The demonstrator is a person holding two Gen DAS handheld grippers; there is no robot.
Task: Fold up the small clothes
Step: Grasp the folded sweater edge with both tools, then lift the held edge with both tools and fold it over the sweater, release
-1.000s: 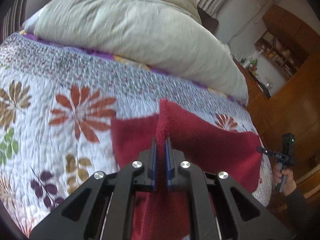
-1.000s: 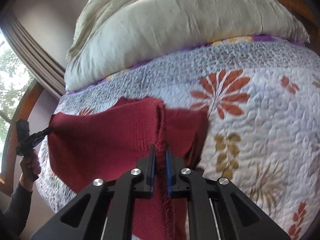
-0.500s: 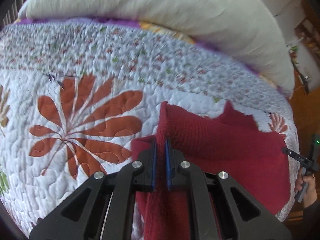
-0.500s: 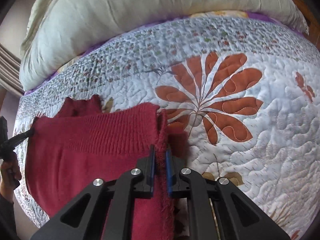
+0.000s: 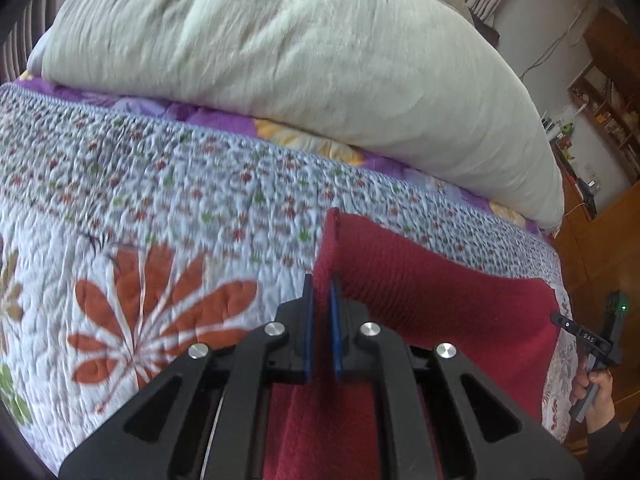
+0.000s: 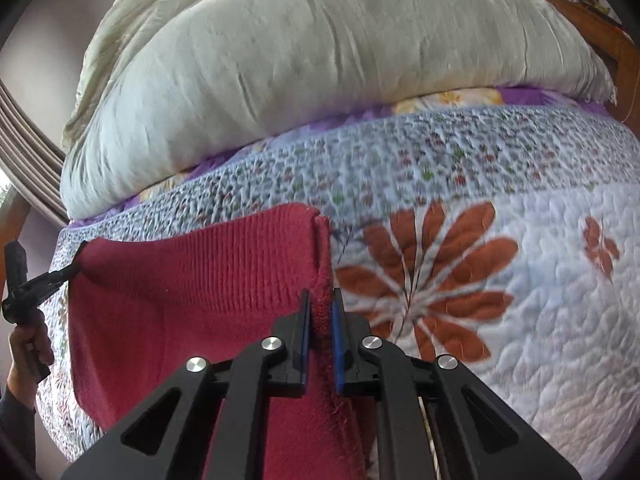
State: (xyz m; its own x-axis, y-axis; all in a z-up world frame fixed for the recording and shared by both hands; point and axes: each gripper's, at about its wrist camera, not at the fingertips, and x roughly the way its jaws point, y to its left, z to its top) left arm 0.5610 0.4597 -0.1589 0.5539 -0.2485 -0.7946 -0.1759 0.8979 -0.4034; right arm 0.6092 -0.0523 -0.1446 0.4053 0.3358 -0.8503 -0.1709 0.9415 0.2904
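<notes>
The left gripper [image 5: 321, 292] is pressed together on one corner of the dark red knitted garment [image 5: 440, 300]. The right gripper [image 6: 320, 308] pinches the other corner. The garment is stretched between them above the flowered quilt [image 6: 520, 320] near the bed's side edge; a pale pillow [image 5: 300, 60] lies behind.

Black left gripper [image 5: 321, 292], blue-lined jaws, 4 silver screws, seemingly dark sleeve [image 5: 606, 434]

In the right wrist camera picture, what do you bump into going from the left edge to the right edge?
Left hand-held gripper at the edge, then the red knitted cloth, then the right hand-held gripper pinching its other corner, then the big orange flower on the quilt, then the small orange flower.
</notes>
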